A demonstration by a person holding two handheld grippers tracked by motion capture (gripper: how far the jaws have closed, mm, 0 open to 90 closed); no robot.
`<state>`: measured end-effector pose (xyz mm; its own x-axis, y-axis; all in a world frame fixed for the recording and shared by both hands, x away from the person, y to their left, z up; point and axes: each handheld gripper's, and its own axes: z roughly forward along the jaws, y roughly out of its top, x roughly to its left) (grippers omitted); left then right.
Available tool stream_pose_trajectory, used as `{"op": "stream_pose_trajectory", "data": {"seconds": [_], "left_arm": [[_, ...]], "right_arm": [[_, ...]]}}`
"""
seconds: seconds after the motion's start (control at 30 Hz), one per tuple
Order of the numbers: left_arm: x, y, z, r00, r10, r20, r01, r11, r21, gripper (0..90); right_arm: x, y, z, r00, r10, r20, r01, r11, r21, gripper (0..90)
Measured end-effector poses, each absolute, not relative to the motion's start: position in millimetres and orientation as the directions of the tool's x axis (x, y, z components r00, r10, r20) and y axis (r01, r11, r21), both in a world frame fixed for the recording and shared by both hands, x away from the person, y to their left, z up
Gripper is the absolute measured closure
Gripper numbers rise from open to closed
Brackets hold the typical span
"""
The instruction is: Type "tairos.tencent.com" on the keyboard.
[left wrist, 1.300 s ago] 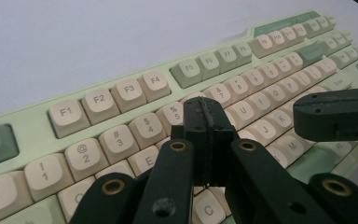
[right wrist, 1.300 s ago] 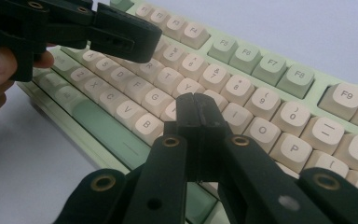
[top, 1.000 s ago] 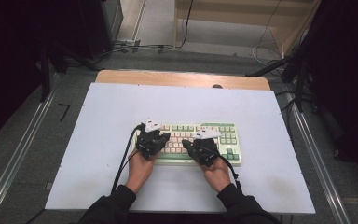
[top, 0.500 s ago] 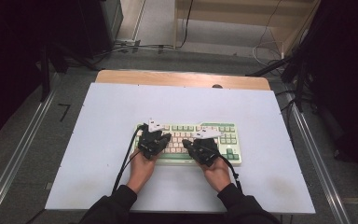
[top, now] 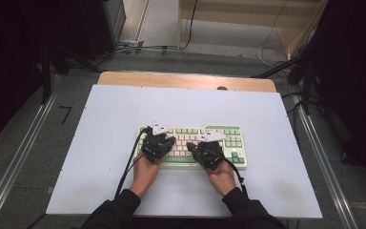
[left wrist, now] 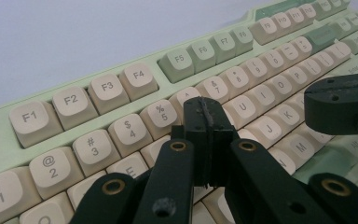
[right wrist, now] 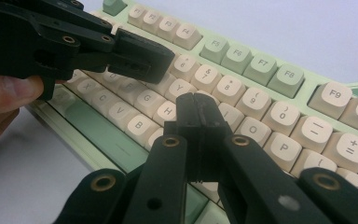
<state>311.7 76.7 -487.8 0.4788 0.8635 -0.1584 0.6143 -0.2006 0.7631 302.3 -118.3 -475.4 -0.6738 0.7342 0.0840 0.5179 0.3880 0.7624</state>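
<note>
Keyboard (top: 190,145) lies mid-table (top: 267,114); left gripper (top: 158,143) over its left half; right gripper (top: 205,151) apparently right of centre.

The left gripper (left wrist: 204,114) hides the keys beneath its closed tips; the keyboard (left wrist: 135,79) runs off both side edges.

Bare table (top: 124,114) around keyboard (top: 228,131)
</note>
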Motion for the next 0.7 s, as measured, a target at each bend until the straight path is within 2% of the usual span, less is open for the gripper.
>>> {"op": "stream_pose_trajectory", "data": {"seconds": [0.17,0.7], "left_arm": [[311.4,73.6,-488.5,0.485,0.864,-0.133,0.614,-0.228,0.756,90.0],[307.3,81.1,-479.6,0.493,0.853,-0.173,0.602,-0.191,0.776,90.0]], "right_arm": [[302.3,-118.3,-475.4,-0.674,0.734,0.084,0.517,0.388,0.763,87.3],[302.3,-119.9,-474.8,-0.67,0.737,0.083,0.52,0.386,0.762,87.4]]}}
